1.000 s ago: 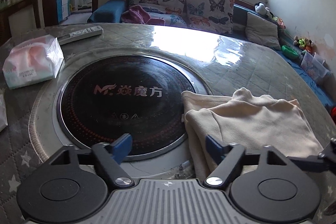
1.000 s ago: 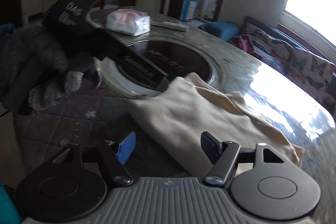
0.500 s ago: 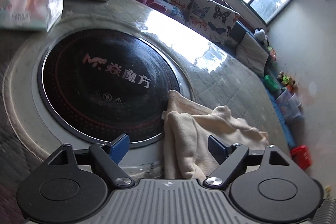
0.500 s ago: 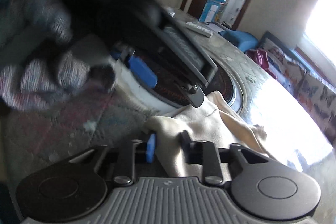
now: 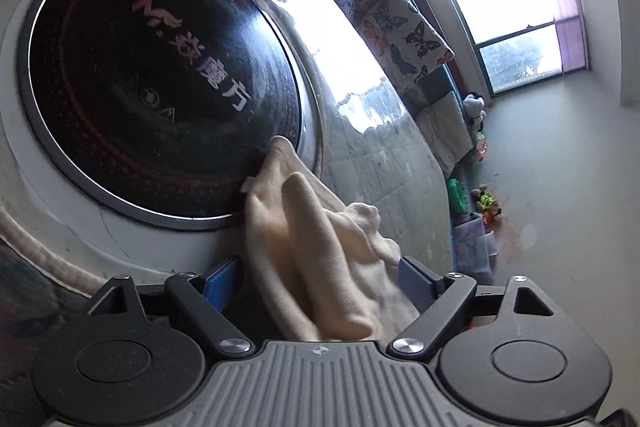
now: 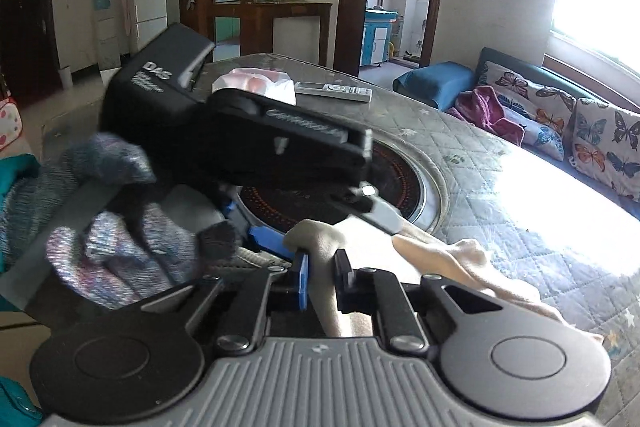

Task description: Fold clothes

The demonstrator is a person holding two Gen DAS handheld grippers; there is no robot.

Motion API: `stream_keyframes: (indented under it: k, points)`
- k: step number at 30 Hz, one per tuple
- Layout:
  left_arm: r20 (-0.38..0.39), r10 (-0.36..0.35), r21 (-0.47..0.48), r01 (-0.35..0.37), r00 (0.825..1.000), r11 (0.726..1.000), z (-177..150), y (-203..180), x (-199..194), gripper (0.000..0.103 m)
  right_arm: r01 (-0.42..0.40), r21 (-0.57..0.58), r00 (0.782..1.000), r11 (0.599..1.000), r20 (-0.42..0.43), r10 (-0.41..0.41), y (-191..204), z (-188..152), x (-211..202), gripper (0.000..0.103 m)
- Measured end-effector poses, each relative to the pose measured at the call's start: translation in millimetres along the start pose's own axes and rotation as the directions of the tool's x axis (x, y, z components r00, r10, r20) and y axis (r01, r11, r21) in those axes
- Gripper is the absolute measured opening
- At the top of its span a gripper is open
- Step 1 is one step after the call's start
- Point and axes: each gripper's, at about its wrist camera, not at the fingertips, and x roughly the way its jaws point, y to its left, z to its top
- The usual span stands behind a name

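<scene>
A cream garment (image 5: 320,259) lies bunched on the quilted table beside the round black heater plate (image 5: 152,79). My left gripper (image 5: 320,279) is open, its blue-padded jaws on either side of the cloth's near end. In the right wrist view my right gripper (image 6: 322,277) is shut on a raised edge of the cream garment (image 6: 452,259). The left gripper's body (image 6: 256,143), held by a gloved hand (image 6: 120,227), sits just ahead of it over the cloth.
A tissue pack (image 6: 256,83) and a remote control (image 6: 332,91) lie at the table's far side. A sofa with butterfly cushions (image 6: 580,123) runs under the window. The table's near edge is on the left by the gloved hand.
My right gripper closed on the garment's edge and lifted it. My left gripper tilted sharply and moved in so the cloth lies between its open jaws.
</scene>
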Motion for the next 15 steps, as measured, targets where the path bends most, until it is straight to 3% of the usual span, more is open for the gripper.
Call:
stream_keyframes:
  k: [2, 6, 8, 9, 12, 15]
  points:
    - [-0.008, -0.025, -0.035, 0.025, 1.0, 0.999, 0.5, 4.4, 2.3, 0.073, -0.004, 0.001, 1.0, 1.0, 0.005, 0.004, 0.5, -1.6, -1.1, 0.011]
    - [-0.019, -0.04, -0.084, 0.038, 0.999, 0.996, -1.0, 15.9, 6.1, 0.04, -0.019, 0.0, 1.0, 1.0, 0.007, 0.019, 0.8, -5.8, -2.2, 0.011]
    - [-0.027, -0.047, -0.103, 0.044, 0.999, 0.994, -1.6, 21.1, 7.7, 0.034, -0.024, 0.007, 1.0, 1.0, 0.01, 0.024, 0.7, -7.0, -2.0, 0.011]
    - [-0.026, -0.046, -0.11, 0.043, 0.999, 0.993, -1.8, 23.2, 8.1, 0.023, -0.026, 0.011, 1.0, 1.0, 0.011, 0.026, 0.4, -7.4, -1.7, 0.011]
    - [-0.02, -0.042, -0.104, 0.04, 0.999, 0.994, -1.8, 25.7, 7.1, 0.021, -0.029, 0.011, 1.0, 1.0, 0.003, 0.029, 0.5, -9.1, -0.3, 0.012]
    - [-0.015, -0.03, -0.079, 0.029, 0.999, 0.996, -1.1, 25.4, 5.7, 0.02, -0.028, 0.031, 1.0, 0.999, 0.008, 0.028, -1.0, -12.1, -3.1, 0.02]
